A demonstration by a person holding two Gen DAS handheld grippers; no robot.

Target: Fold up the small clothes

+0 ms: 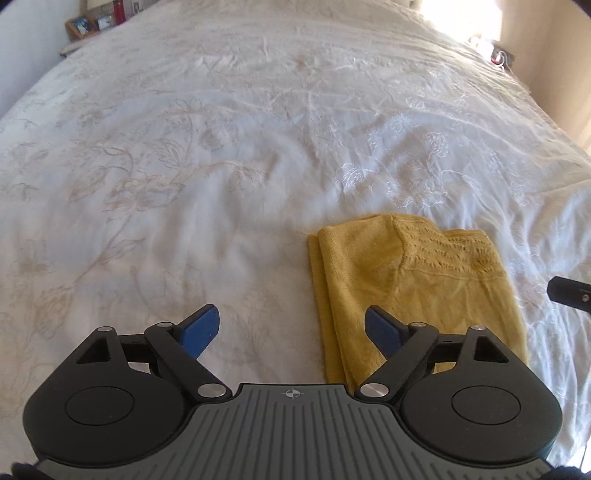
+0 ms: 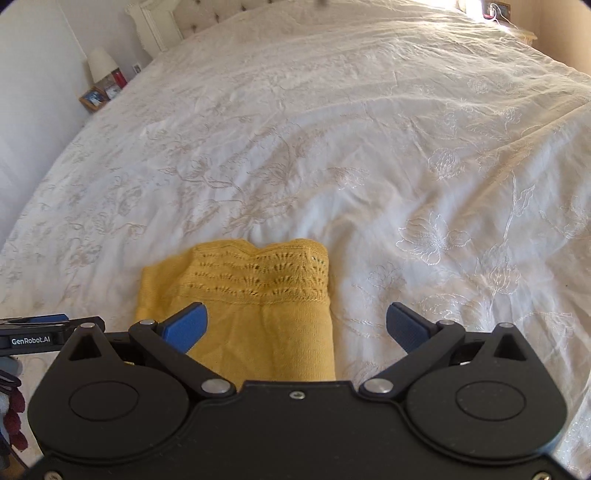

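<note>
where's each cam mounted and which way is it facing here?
Left wrist: on the left gripper, angled down along its open blue-padded fingers at the white bedspread; folded yellow garment ahead to its right; a black piece of the other gripper at the right edge.
Right wrist: on the right gripper, jaws open, angled down at the same garment; left gripper's side at the left edge.
Shared: garment, bedspread, framed photos on the bedside shelf.

Only the folded yellow garment (image 1: 413, 288) interrupts the wide bedspread (image 1: 221, 147); all around lies open.
</note>
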